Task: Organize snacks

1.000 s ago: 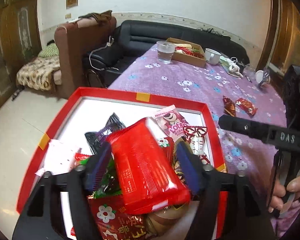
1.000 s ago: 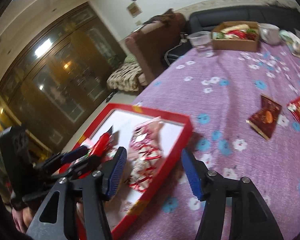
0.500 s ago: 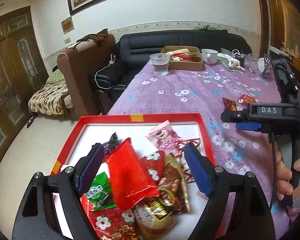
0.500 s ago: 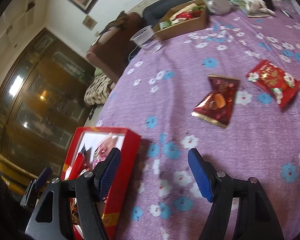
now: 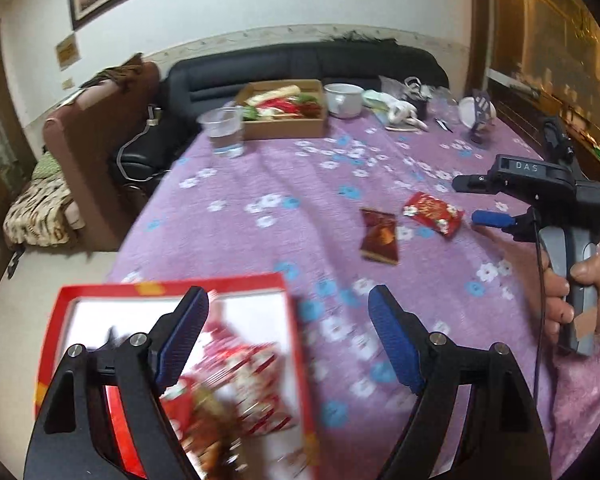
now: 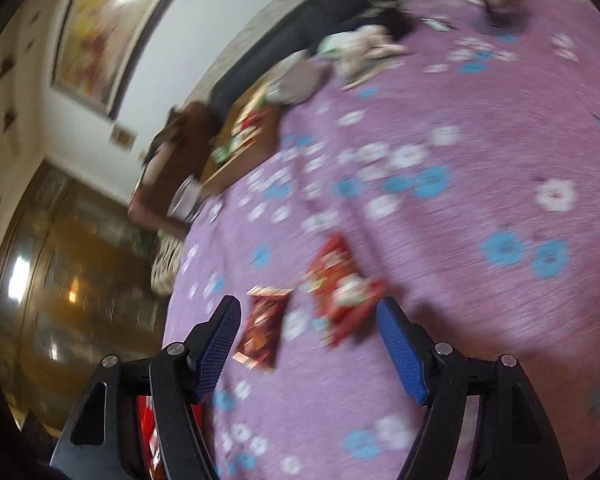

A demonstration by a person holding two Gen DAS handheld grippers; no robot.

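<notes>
Purple tablecloth (image 5: 260, 216) bears 2 snack packets (image 5: 380, 236), red box (image 5: 296, 344).

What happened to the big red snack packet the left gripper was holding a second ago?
The left gripper let go of the big red packet, dropping it into the red box; its jaws now stand open and empty, off to the box's right. The right gripper swung from the box toward the two loose packets, the dark red packet and the bright red packet. Those haven't moved.
</notes>
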